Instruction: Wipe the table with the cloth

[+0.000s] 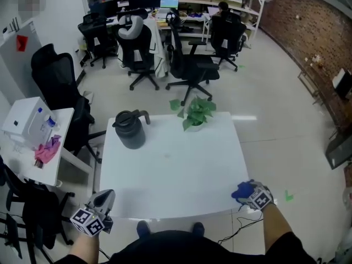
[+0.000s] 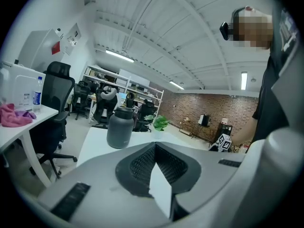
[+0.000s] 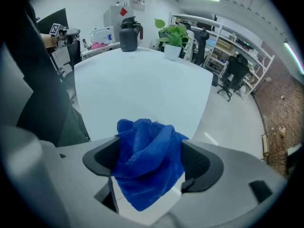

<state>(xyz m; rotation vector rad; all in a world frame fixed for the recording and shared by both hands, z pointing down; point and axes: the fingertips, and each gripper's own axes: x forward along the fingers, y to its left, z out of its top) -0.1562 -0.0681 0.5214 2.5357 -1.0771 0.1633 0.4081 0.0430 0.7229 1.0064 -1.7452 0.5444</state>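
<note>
Office, white table (image 1: pixel 176 169). Left gripper (image 1: pixel 105 198) clenched, empty, off near-left corner. Jug (image 1: pixel 130 130), plant (image 1: pixel 198 113) far ahead: wide strokes could tip them. Right gripper (image 1: pixel 252 196) spread wide, straddling bunched cloth (image 3: pixel 145 160) at near-right edge, apparently not squeezing. A shallow pinch could drop it off the edge.

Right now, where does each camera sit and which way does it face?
Head view: on the person's head, steeply down at the white table; forearms, left gripper and right gripper show.
Left gripper view: off the table's near-left corner, roughly level towards the grey jug; shut jaws, torso at right.
Right gripper view: near-right corner, tilted down over the blue cloth between open jaws; sleeve at left.
Gripper views share grey jug, potted plant.
</note>
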